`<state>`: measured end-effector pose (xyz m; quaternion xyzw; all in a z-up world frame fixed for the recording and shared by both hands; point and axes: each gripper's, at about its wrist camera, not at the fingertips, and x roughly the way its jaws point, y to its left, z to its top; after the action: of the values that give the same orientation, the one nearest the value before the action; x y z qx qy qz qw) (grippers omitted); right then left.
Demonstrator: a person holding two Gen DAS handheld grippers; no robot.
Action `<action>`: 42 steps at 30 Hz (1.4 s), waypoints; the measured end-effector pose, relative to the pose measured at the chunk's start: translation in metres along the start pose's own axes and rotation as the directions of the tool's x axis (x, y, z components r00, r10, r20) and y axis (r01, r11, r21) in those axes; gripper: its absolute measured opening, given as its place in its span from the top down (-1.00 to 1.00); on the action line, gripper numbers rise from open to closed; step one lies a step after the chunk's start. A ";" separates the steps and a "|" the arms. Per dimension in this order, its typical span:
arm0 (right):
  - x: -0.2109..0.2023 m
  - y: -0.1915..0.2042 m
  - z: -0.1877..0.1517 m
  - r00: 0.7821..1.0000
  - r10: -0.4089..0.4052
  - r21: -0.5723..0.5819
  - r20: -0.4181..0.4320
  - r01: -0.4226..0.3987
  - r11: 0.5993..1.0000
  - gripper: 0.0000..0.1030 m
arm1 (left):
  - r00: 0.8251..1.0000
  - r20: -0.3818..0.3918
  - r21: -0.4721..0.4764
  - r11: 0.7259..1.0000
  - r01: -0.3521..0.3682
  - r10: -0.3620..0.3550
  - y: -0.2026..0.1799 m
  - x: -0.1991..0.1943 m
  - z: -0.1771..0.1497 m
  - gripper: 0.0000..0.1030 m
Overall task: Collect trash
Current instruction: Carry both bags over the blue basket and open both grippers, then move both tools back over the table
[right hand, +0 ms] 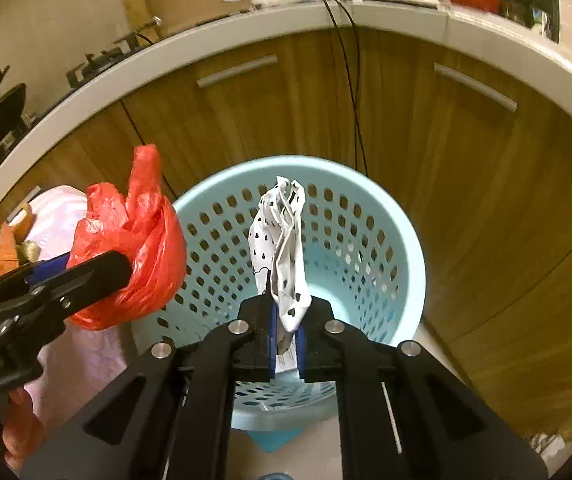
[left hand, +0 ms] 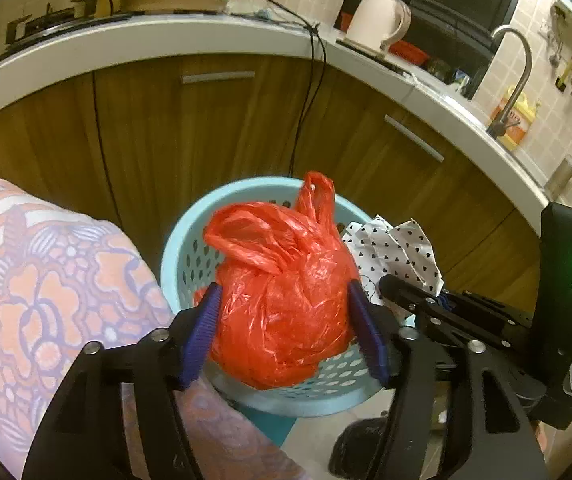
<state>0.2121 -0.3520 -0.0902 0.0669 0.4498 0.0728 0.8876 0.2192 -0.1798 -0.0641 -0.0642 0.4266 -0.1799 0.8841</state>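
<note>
Left wrist view: the left tool (left hand: 283, 320) stood wide, its blue pads (left hand: 201, 332) flanking a knotted red plastic bag (left hand: 281, 292); whether they pressed it could not be told. Directly beyond and below the bag sat the pale blue perforated basket (left hand: 189, 256), in front of wooden cabinet doors (left hand: 213, 128). Right wrist view: the right tool (right hand: 288, 344) was closed narrowly on a crumpled white paper with black spots (right hand: 286, 248), held over the basket's open mouth, with the left tool and bag at its left.
</note>
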 end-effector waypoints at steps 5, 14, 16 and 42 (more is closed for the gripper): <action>0.008 -0.007 -0.005 1.000 -0.010 0.015 -0.021 0.010 1.000 0.52 | 1.000 -0.001 0.010 1.000 -0.021 0.021 -0.001 0.001 -0.002 -0.48; -0.004 -0.008 0.002 1.000 -0.013 0.030 0.016 0.012 0.999 0.11 | 1.000 0.016 -0.005 1.000 -0.015 0.015 0.005 -0.012 -0.005 -0.48; -0.007 -0.006 0.003 1.000 -0.009 0.029 0.021 0.009 1.000 0.11 | 1.000 0.022 -0.005 1.000 -0.015 0.015 0.007 -0.017 -0.006 -0.48; -0.050 0.138 -0.003 0.981 0.161 -0.199 0.109 -0.137 0.970 0.11 | 0.966 0.222 -0.098 0.988 -0.116 0.135 0.065 -0.157 -0.050 -0.48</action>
<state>0.1706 -0.2261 -0.0271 0.0196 0.3783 0.1778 0.9082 0.1081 -0.0595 0.0019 -0.0942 0.3325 -0.0969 0.9334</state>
